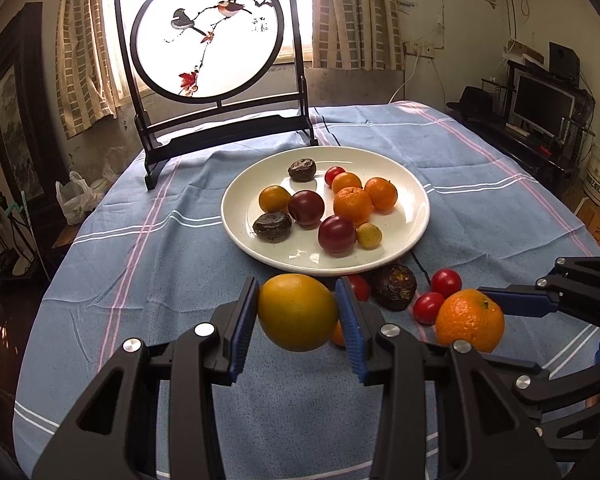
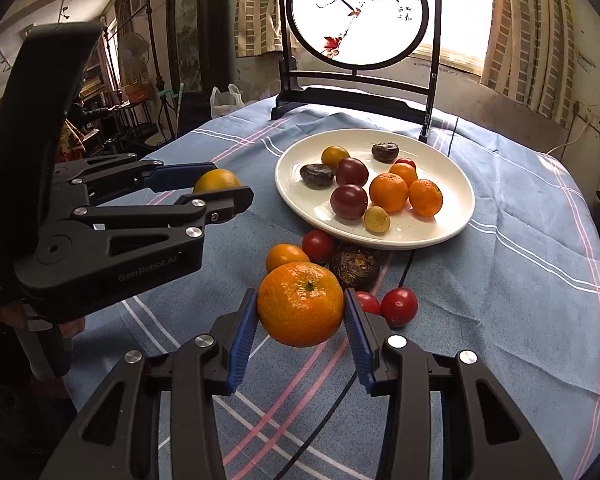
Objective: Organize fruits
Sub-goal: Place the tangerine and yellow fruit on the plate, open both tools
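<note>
The left gripper (image 1: pixel 297 312) is clamped on a yellow-orange fruit (image 1: pixel 298 312) and the right gripper (image 2: pixel 300 305) on a mandarin (image 2: pixel 300 304) — both held above the cloth just in front of the plate (image 1: pixel 416 216). Carry each over the plate's near rim, lower it into a bare patch, and only then let go — dropped fruit would likely roll into its neighbours.

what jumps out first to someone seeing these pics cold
Each gripper holds a fruit in mid-air: the left gripper a yellow-orange citrus, the right gripper a bright tangerine. Beyond them, a white plate heaped with fruit sits on the blue cloth, before a backlit round bird screen.
</note>
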A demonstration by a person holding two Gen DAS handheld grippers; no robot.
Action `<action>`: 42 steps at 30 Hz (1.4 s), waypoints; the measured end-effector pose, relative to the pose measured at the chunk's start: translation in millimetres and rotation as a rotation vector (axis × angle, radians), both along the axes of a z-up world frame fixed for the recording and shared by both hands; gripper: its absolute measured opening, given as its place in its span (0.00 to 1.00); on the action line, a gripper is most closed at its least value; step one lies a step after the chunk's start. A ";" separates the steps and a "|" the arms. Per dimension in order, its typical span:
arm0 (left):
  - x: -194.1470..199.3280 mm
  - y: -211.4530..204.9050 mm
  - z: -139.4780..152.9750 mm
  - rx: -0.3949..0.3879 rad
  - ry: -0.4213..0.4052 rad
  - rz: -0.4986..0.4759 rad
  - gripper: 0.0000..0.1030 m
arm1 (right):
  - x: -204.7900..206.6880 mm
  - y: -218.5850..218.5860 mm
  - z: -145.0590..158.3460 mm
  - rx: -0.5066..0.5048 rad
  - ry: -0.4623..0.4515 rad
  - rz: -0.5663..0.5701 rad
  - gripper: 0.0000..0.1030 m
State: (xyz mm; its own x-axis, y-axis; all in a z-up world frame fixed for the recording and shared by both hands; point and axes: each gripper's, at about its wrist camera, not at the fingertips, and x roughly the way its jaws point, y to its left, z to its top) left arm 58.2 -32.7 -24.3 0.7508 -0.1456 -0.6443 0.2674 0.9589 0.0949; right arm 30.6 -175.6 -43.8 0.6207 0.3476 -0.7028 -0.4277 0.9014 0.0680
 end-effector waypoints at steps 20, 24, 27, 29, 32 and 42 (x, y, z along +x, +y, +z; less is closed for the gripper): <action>41.4 -13.1 -4.9 0.041 0.015 -0.006 0.38 | 40.3 -1.8 -6.5 0.024 0.033 0.014 0.42; 48.4 -15.3 -4.5 0.044 0.015 -0.012 0.38 | 47.5 -3.9 -6.2 0.027 0.034 0.012 0.42; 54.9 -17.7 -4.7 0.051 0.016 -0.015 0.38 | 54.5 -5.6 -5.2 0.024 0.030 0.006 0.42; 60.8 -19.0 -3.2 0.059 0.011 -0.012 0.38 | 60.6 -6.7 -2.6 0.020 0.024 0.004 0.42; 72.6 -19.3 0.8 0.062 0.000 -0.001 0.38 | 71.9 -9.4 6.3 0.015 -0.001 -0.009 0.42; 112.5 -15.9 16.1 0.048 -0.031 0.044 0.38 | 126.7 -26.9 30.9 0.020 -0.061 -0.106 0.42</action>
State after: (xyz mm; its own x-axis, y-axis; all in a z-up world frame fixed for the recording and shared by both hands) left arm 170.8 -48.5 -8.2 0.7758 -0.0818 -0.6257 0.2217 0.9637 0.1489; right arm 157.3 -202.5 -12.9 0.6957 0.2917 -0.6564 -0.3342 0.9403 0.0637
